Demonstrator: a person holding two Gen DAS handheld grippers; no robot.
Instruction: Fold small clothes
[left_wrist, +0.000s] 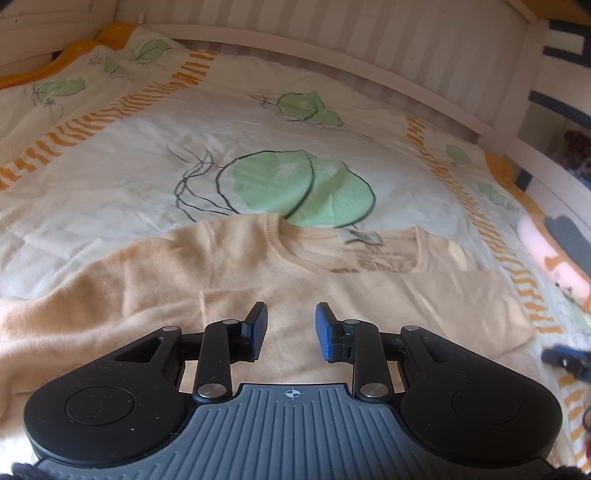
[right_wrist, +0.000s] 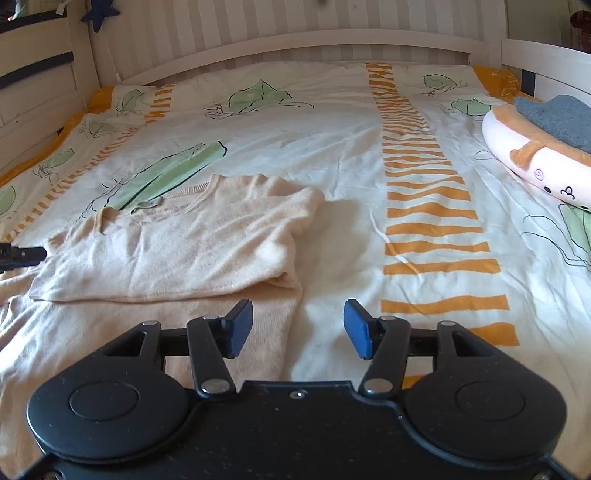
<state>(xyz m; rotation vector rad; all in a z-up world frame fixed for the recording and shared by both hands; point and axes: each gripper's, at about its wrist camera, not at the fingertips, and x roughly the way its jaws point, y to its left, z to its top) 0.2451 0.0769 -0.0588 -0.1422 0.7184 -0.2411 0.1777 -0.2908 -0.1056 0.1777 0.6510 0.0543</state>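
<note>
A small peach sweater (left_wrist: 236, 266) lies flat on the bed, neck hole and label towards the headboard. Its right side is folded over the body, which shows as a flap (right_wrist: 177, 251) in the right wrist view. My left gripper (left_wrist: 291, 330) hovers over the sweater's middle, jaws a little apart, nothing between the blue pads. My right gripper (right_wrist: 298, 328) hangs over the sweater's folded right edge and the sheet beside it, jaws wide and empty. The tip of the left gripper (right_wrist: 22, 254) shows at the left edge of the right wrist view.
The bed sheet (right_wrist: 332, 147) is white with green leaves and orange striped bands. A white slatted headboard (right_wrist: 295, 40) runs behind it. A round pink plush cushion (right_wrist: 535, 155) with a grey piece on top sits at the right.
</note>
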